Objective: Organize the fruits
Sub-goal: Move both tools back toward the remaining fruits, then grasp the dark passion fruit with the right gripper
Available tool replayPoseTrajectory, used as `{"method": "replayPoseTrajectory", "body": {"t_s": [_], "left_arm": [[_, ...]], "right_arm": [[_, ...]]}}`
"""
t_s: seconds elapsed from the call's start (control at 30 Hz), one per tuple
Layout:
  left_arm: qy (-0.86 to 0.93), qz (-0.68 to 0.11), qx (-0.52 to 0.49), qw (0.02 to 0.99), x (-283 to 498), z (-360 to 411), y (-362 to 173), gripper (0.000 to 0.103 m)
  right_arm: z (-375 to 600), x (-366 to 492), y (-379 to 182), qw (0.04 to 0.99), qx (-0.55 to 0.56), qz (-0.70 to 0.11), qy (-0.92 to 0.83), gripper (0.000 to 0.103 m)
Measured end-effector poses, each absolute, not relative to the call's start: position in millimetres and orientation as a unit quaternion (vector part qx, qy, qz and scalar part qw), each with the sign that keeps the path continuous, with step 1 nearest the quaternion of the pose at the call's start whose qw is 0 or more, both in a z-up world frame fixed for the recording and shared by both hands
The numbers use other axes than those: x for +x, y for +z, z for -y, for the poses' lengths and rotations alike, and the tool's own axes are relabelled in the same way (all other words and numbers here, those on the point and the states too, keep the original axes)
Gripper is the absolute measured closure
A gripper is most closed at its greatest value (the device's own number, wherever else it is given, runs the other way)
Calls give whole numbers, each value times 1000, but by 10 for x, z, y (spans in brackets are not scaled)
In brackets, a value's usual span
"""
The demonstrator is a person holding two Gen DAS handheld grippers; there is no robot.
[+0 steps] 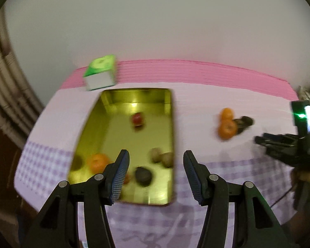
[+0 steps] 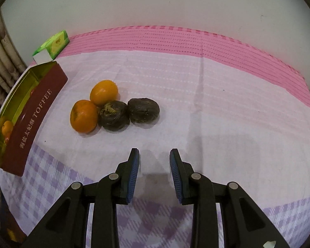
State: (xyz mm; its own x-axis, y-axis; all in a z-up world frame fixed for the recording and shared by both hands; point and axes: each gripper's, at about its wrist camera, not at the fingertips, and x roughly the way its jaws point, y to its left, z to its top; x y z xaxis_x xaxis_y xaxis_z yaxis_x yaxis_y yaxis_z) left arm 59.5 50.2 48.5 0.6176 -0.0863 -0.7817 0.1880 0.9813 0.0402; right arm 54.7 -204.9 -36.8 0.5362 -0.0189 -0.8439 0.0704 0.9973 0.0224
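Observation:
A gold-lined tin (image 1: pixel 105 124) with a dark red "TOFFEE" side (image 2: pixel 39 115) holds a red fruit (image 1: pixel 137 118), an orange (image 1: pixel 97 161), two tan fruits (image 1: pixel 162 157) and a dark fruit (image 1: pixel 143 175). My left gripper (image 1: pixel 156 173) is open and empty above the tin's near end. On the cloth lie two oranges (image 2: pixel 84 115) (image 2: pixel 104 92) and two dark fruits (image 2: pixel 113 113) (image 2: pixel 143 110); they also show in the left wrist view (image 1: pixel 227 128). My right gripper (image 2: pixel 154 173) is open and empty, short of the dark fruits; it also shows in the left wrist view (image 1: pixel 264 141).
A green and white box (image 1: pixel 100 72) (image 2: pixel 51 45) stands at the back left by the wall. The table has a pink and lilac checked cloth (image 2: pixel 217 103). Pipes (image 1: pixel 2 78) run down the left edge.

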Motion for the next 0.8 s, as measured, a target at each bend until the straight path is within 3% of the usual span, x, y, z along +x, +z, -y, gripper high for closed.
{"method": "replayPoseTrajectory", "body": {"t_s": [0.47, 0.8], "left_arm": [[-92, -477, 94, 869, 899, 344, -110, 47], [-58, -482, 85, 870, 1024, 331, -249, 48]], "right_arm": [[2024, 841, -402, 892, -18, -452, 6, 66], [2022, 882, -417, 902, -17, -431, 11, 72]]}}
